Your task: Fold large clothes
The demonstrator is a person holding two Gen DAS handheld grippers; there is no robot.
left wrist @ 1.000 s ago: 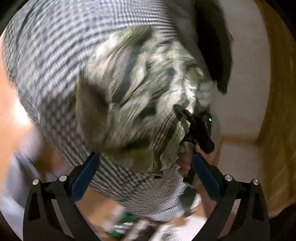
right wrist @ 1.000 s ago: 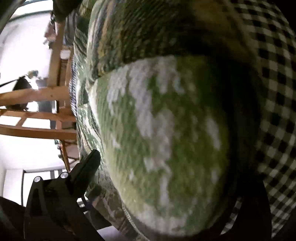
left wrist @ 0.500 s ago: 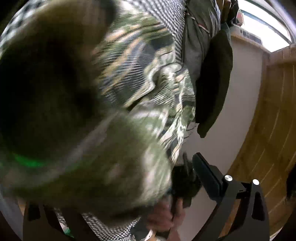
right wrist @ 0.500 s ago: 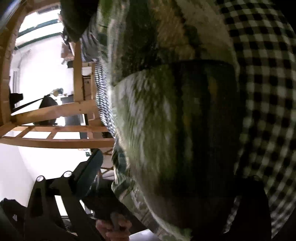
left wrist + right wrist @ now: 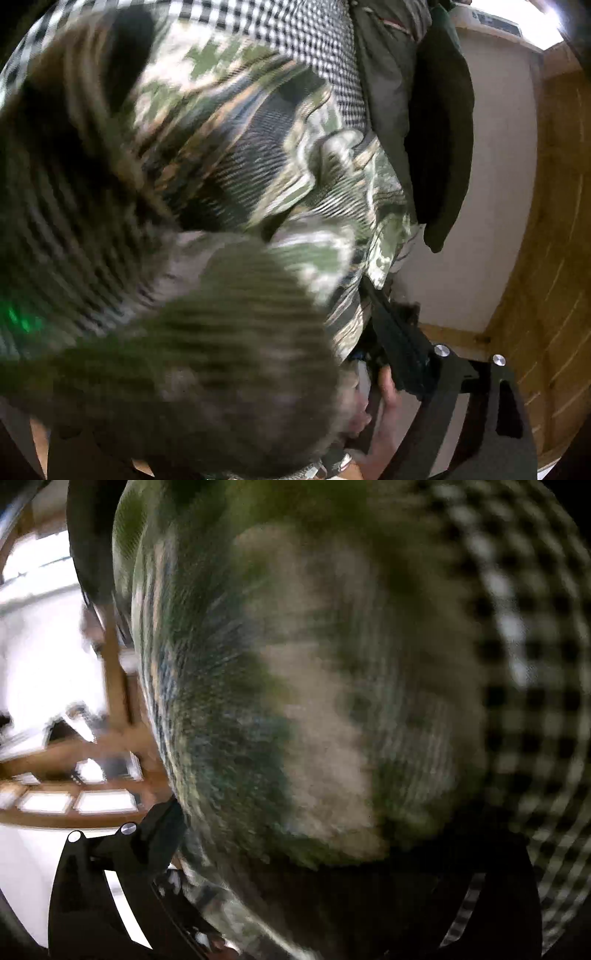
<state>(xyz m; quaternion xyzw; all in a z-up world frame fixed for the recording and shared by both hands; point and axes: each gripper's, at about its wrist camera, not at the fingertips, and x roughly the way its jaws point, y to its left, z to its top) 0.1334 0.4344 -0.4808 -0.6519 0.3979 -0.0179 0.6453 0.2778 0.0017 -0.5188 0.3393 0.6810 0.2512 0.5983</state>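
Left wrist view: a camouflage garment fills most of the frame, bunched and blurred, draped right over the left gripper. Behind the garment lies a black-and-white checked cloth; beside the garment hangs a dark green coat against a pale wall, with wooden panelling further out. Only one finger shows, at the garment's lower edge. The jaws have just been closing a little, cloth between them — whether the pads press on it I cannot tell. A hand shows below the garment.

Right wrist view: the garment hangs close over the right gripper, the checked cloth behind it. One finger pokes out at the garment's edge, near a wooden frame. These jaws have just been opening, with cloth between them — a grip cannot be made out.
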